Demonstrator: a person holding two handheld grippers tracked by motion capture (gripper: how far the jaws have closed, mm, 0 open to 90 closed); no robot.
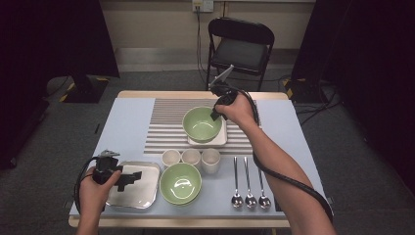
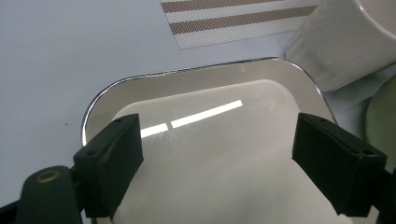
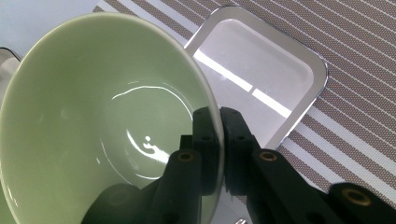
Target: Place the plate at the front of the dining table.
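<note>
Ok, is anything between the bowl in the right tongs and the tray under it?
Nothing visible. The right tongs clamp the green bowl by its rim, tilted over the white tray, whose visible surface is bare.

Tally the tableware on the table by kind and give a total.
Green bowls: 2, far and near
White cups: 3
Spoons: 3
Steel trays: 2, far and near
Total: 10
</note>
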